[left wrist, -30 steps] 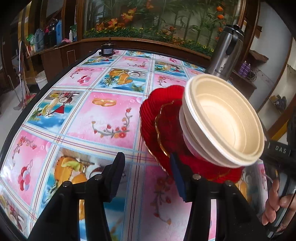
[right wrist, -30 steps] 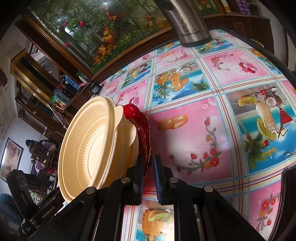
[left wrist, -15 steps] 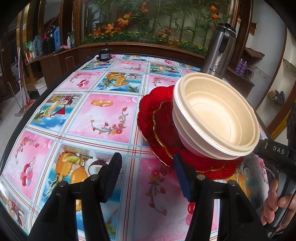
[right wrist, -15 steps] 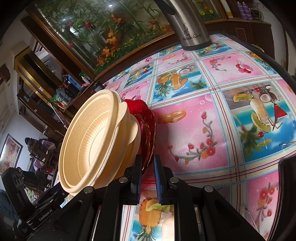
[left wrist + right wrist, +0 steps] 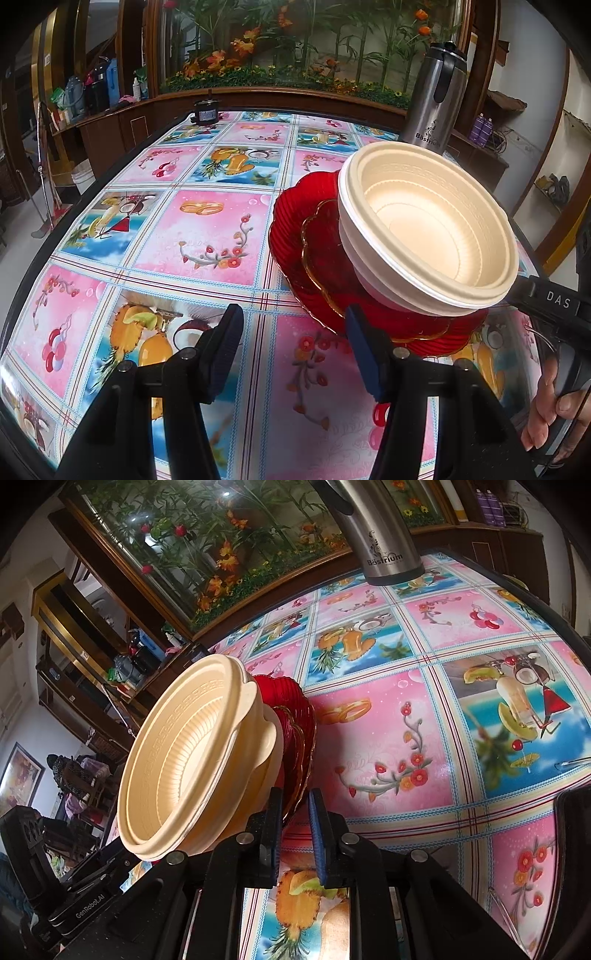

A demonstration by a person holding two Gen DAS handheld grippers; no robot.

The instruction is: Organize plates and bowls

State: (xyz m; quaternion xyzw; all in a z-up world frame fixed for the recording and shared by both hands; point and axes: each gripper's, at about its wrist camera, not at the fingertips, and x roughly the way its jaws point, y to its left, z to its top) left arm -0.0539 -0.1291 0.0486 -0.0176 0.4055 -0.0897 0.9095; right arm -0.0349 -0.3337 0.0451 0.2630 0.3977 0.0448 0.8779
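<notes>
From the left wrist view we see our left gripper with its fingers spread wide apart and nothing between them, above the tablecloth printed with fruit and flower squares. At the far left edge of the table stands a small dark device; behind it runs a wooden ledge with a planter of orange flowers. To the right of our open fingers lies the stack: two red plates, a smaller gold-rimmed one on a larger one, carrying nested cream bowls. The stack is tilted. Our right fingertip comes up just beside the plates' near edge. Beyond the bowls rises a steel thermos.

From the right wrist view, the cream bowls fill the left side and hide much of the red plates. Our right gripper is clamped on the red plates' rim, fingers nearly together. Further right the tablecloth spreads out, with the thermos at its far edge.
</notes>
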